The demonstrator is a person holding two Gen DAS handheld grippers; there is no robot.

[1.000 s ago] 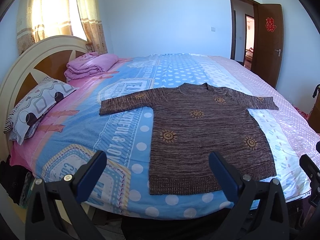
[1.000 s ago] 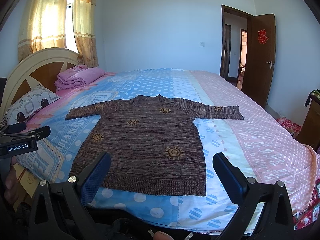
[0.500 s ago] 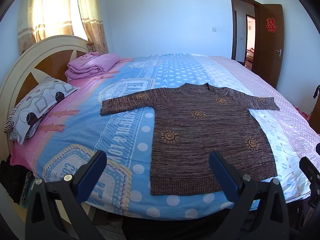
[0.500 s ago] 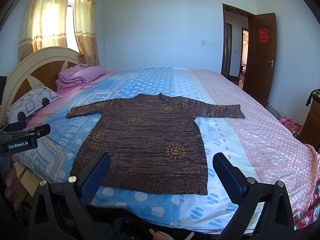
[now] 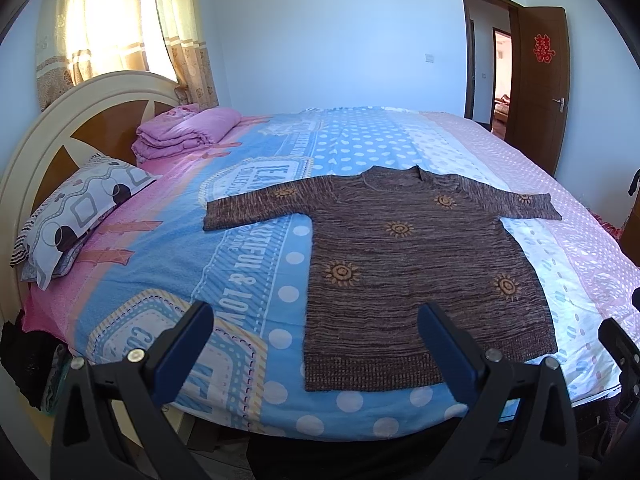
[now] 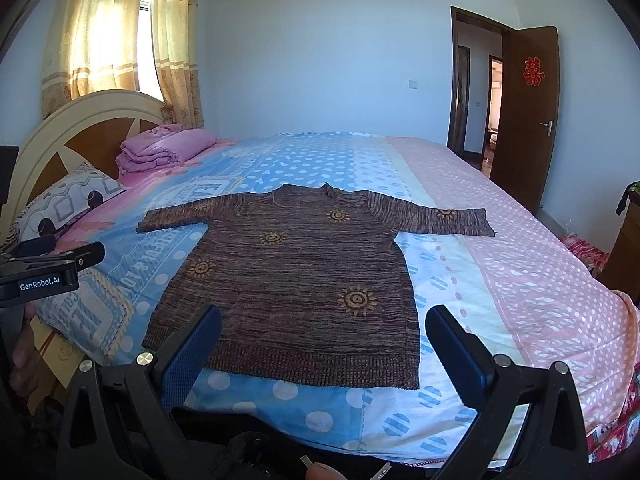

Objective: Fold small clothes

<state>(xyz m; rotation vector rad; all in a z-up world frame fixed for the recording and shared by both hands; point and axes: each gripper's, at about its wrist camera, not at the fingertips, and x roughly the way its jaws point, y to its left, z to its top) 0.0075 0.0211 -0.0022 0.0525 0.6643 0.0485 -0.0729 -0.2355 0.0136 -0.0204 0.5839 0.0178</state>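
Blue walls and a brown door back a bed with a patterned sheet. At centre frame a brown sweater lies flat on it, sleeves spread, hem toward the cameras. Pink bedding and a pillow sit at upper left. Left claw and right claw hang wide at the bottom edge, holding nothing, short of the sweater.

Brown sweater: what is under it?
The brown sweater lies flat on the patterned bedspread, whose blue and white panels show around it. The part beneath is covered.
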